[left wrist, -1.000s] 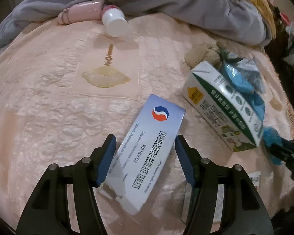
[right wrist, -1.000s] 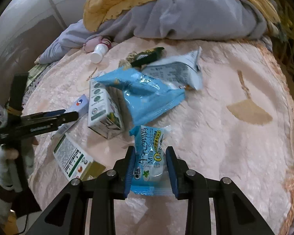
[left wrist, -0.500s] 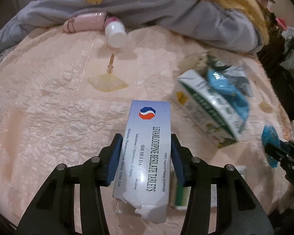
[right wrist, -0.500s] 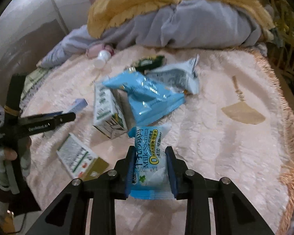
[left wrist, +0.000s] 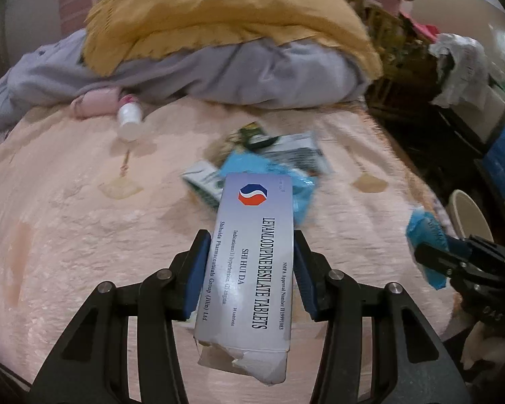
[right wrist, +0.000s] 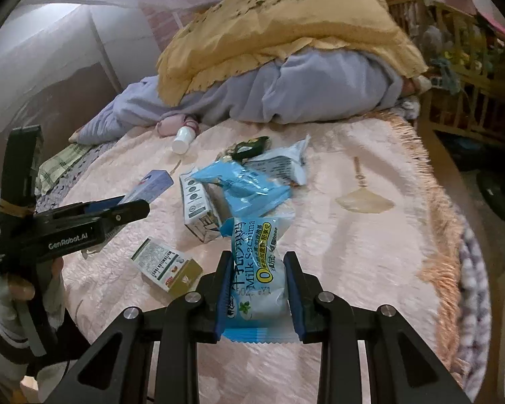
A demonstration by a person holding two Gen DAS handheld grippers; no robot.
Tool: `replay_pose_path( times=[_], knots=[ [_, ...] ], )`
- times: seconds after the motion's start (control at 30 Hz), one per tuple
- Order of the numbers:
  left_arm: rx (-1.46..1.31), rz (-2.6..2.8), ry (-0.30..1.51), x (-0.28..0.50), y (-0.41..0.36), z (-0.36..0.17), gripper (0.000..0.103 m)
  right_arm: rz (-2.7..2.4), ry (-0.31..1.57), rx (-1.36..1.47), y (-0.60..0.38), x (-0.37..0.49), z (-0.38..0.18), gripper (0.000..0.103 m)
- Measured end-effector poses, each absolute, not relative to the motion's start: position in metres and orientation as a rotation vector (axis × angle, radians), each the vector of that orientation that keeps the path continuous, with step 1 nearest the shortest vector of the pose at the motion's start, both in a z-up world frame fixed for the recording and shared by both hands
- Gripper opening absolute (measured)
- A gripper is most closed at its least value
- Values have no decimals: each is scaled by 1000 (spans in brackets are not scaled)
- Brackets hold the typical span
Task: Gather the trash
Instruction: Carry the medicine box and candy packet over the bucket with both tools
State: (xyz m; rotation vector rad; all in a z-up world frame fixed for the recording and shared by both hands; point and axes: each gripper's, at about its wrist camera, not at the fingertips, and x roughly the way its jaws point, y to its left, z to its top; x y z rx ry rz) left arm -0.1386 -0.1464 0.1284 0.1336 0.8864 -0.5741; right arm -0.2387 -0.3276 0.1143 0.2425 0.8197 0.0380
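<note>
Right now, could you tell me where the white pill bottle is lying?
In the right wrist view, the white pill bottle lies at the bed's far left, beside the pink bundle under the grey quilt.

Each fisheye camera looks forward and steeply down along its own black fingers, close above the pink quilted bedspread [left wrist: 67, 229]. Both views share the heap of blue and white wrappers [right wrist: 242, 188] and the mustard-yellow blanket [right wrist: 286, 23] behind.

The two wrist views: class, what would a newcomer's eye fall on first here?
First, the white tablet box clamped in the left gripper, and the blue Milk Sachima packet clamped in the right gripper. Behind them, blue wrappers and cartons litter the pink bedspread.
</note>
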Motion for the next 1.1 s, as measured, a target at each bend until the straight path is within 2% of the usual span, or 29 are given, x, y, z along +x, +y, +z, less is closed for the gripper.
replay_pose_path(
  times=[0.53, 1.1],
  knots=[
    [198, -713, 830, -187, -228, 144, 46, -86, 770, 299, -381, -294, 131, 29],
    [245, -788, 816, -209, -272, 145, 46, -159, 749, 351, -416, -323, 133, 29]
  ],
)
